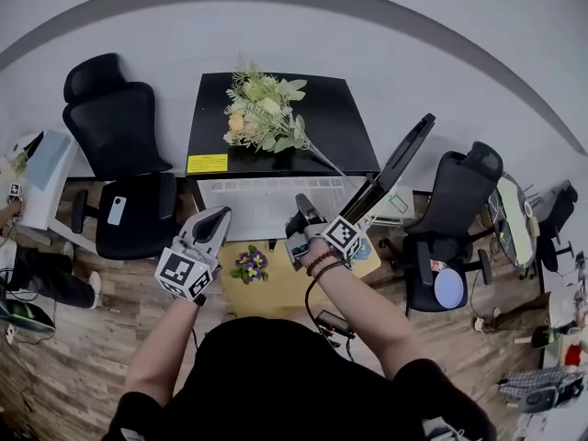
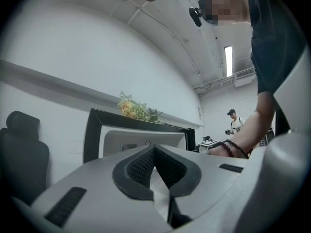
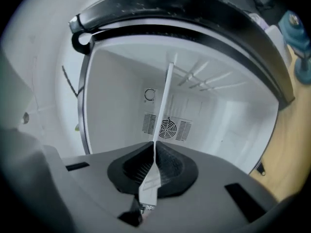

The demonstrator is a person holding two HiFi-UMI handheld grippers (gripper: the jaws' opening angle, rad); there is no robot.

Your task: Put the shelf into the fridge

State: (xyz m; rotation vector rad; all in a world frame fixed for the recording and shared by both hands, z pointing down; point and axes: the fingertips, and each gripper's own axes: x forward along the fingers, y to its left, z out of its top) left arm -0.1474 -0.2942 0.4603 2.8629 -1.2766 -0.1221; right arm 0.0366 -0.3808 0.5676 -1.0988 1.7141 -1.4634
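Pinching the shelf (image 3: 164, 98) by one edge, the right gripper (image 3: 154, 147) fingers clamped on it and the left gripper (image 2: 154, 150) fingers closed empty, risks it sagging and snagging the fridge (image 3: 116, 110) rails at upper right.

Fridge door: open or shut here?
Open. The door stands swung out to the right of the fridge, and the right gripper view looks past the shelf to the rear fan grille inside.

The boxy black fridge (image 1: 276, 141) is white inside and carries a yellow label (image 1: 208, 163) on its top. The thin flat shelf (image 3: 164, 101) is white. The left gripper (image 1: 219, 217) and right gripper (image 1: 302, 202) are grey, with black ribbed pads and black-and-white square markers. The small table (image 1: 280, 288) is yellow, and the potted flowers (image 1: 250, 265) on it are purple.
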